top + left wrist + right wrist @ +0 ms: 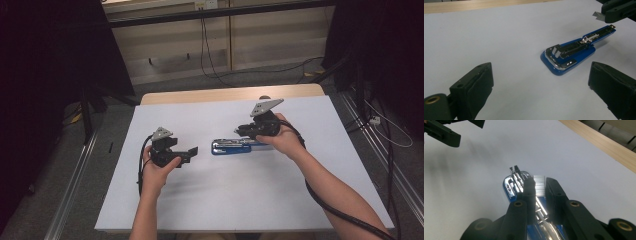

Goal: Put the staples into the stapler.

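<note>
Blue stapler [235, 146] is seen lying flat at the centre of the high view, on the white worktop [225, 200]. Its top is swung open, so the body is stretched long; a chrome magazine rail and black inner parts are exposed along the glossy blue base [564, 67].

A silver strip of staples [539, 185] is pinched between the narrowly set jaws of the right claw [539, 187], directly over the stapler's rail.

The left claw [540, 82] is held spread wide and empty at centre left of the high view, near the stapler but apart from it.
</note>
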`<state>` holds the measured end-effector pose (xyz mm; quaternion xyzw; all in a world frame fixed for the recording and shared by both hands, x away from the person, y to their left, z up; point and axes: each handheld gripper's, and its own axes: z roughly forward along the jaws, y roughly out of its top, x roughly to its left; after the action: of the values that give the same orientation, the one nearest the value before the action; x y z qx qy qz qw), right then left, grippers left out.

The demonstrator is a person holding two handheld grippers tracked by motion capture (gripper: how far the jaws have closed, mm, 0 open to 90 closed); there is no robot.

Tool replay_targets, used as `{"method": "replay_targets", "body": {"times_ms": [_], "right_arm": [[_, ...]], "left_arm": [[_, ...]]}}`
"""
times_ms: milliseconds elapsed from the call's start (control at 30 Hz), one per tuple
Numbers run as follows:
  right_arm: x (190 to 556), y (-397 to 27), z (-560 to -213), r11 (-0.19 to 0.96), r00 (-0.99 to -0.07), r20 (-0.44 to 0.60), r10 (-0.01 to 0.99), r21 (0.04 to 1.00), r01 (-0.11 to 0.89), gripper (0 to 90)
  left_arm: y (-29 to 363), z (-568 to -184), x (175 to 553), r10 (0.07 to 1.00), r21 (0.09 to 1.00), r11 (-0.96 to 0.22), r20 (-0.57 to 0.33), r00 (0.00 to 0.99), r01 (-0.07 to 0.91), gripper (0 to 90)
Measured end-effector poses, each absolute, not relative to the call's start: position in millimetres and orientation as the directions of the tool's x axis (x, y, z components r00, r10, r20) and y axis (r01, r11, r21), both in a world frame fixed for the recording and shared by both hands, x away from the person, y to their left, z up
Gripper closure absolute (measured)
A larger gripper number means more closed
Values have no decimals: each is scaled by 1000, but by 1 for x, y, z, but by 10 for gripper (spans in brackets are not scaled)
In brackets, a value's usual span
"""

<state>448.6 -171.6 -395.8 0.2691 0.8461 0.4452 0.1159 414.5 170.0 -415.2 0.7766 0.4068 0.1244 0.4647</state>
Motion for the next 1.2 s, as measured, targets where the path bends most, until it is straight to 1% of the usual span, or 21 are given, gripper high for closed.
{"method": "replay_targets", "body": {"times_ms": [400, 667, 867, 1200], "right_arm": [[456, -166, -402, 482, -865, 71, 497, 806, 343, 791], [461, -163, -403, 493, -880, 75, 470, 804, 332, 791], [465, -161, -404, 491, -885, 80, 459, 807, 328, 791], [468, -159, -405, 504, -900, 81, 429, 805, 313, 791]], "left_arm": [[172, -416, 415, 756, 822, -230, -185, 628, 520, 62], [174, -417, 416, 757, 824, -217, -196, 623, 524, 62], [174, -418, 416, 758, 821, -232, -184, 626, 522, 62], [173, -418, 417, 760, 822, -223, -190, 621, 524, 62]]}}
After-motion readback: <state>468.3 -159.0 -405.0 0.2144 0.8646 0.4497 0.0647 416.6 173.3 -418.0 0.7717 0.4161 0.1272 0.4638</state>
